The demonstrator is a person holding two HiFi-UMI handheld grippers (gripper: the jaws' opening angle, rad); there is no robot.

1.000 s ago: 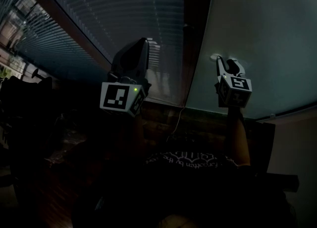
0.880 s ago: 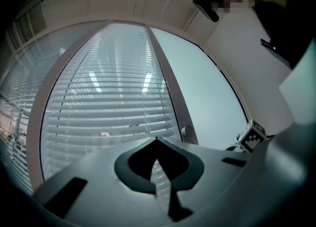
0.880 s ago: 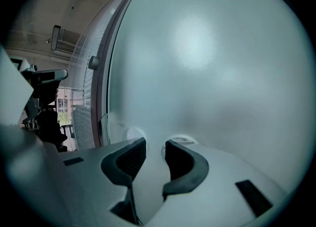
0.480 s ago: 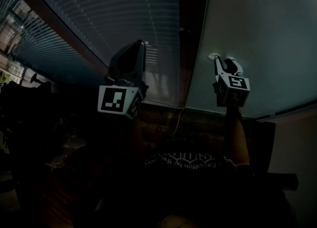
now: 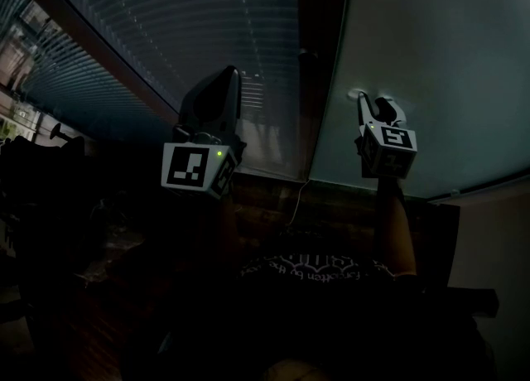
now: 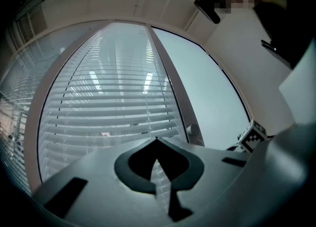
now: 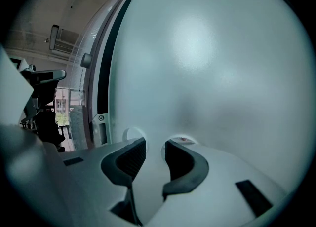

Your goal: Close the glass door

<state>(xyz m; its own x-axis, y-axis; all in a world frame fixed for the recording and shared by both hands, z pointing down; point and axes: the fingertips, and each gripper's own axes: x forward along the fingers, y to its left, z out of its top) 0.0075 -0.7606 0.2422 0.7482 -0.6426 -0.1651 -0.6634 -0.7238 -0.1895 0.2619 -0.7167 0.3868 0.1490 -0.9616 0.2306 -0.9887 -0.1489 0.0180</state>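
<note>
Glass door [image 5: 431, 56] is seen as a frosted panel at the right, its edge beside the dark frame strip [image 5: 319, 40]. Whether it is fully shut cannot be told; a dark line is seen along that edge, so the closing is judged near done, with a last push perhaps left. Right gripper [image 7: 154, 144] is set against the glass, jaws slightly apart with nothing clamped, tips just beside a round fitting [image 7: 129, 133]. Left gripper [image 6: 157, 139] is raised before the blinds [image 5: 166, 23], jaws together and empty. No containers are seen.
</note>
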